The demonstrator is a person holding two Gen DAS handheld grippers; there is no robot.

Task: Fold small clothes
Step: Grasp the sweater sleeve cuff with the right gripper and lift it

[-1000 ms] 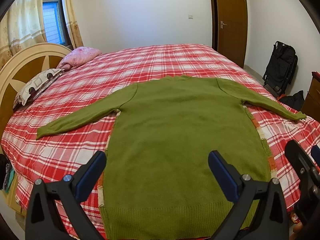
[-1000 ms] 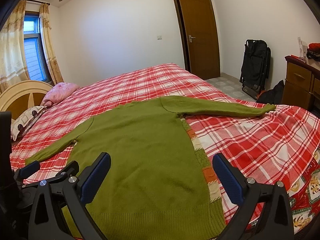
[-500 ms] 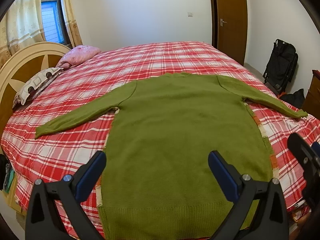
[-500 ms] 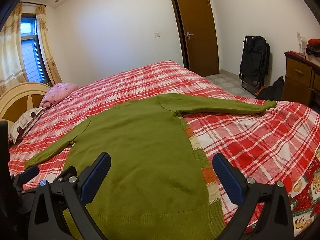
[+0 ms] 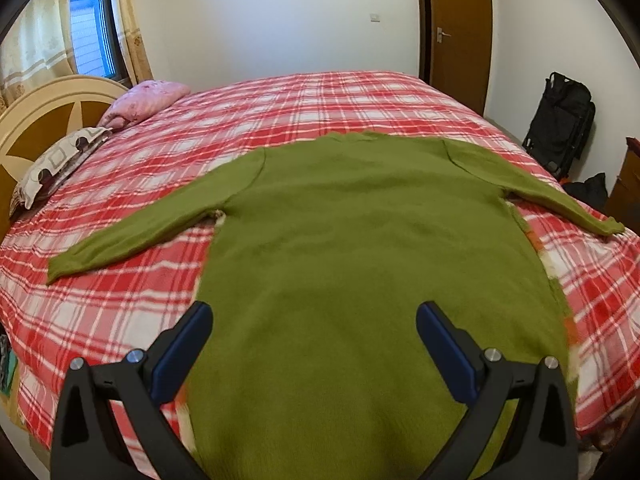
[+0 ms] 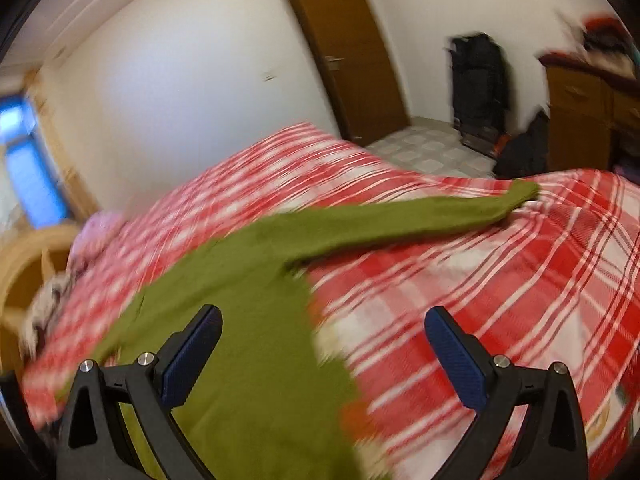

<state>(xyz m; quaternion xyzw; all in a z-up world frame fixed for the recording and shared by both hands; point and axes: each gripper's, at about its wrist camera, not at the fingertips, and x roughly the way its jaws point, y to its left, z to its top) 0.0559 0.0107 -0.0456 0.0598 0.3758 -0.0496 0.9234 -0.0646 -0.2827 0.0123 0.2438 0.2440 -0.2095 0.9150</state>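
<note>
A green long-sleeved sweater (image 5: 360,240) lies flat on the red plaid bed, back up, both sleeves spread out. My left gripper (image 5: 314,320) is open and empty, above the lower body of the sweater. My right gripper (image 6: 324,324) is open and empty, above the sweater's right side edge, which shows blurred in the right wrist view (image 6: 248,300). The right sleeve (image 6: 420,220) stretches away toward the bed's far right edge. The left sleeve (image 5: 152,228) lies out to the left.
The bed (image 5: 120,312) has a round headboard (image 5: 36,120) and pillows (image 5: 148,100) at the left. A brown door (image 5: 460,32), a black folded cart (image 5: 560,120) and a wooden dresser (image 6: 588,120) stand at the right.
The right gripper has swung fast to the right and tilted, now facing the right sleeve; its view is blurred. The left gripper has moved forward over the sweater. Both stay open.
</note>
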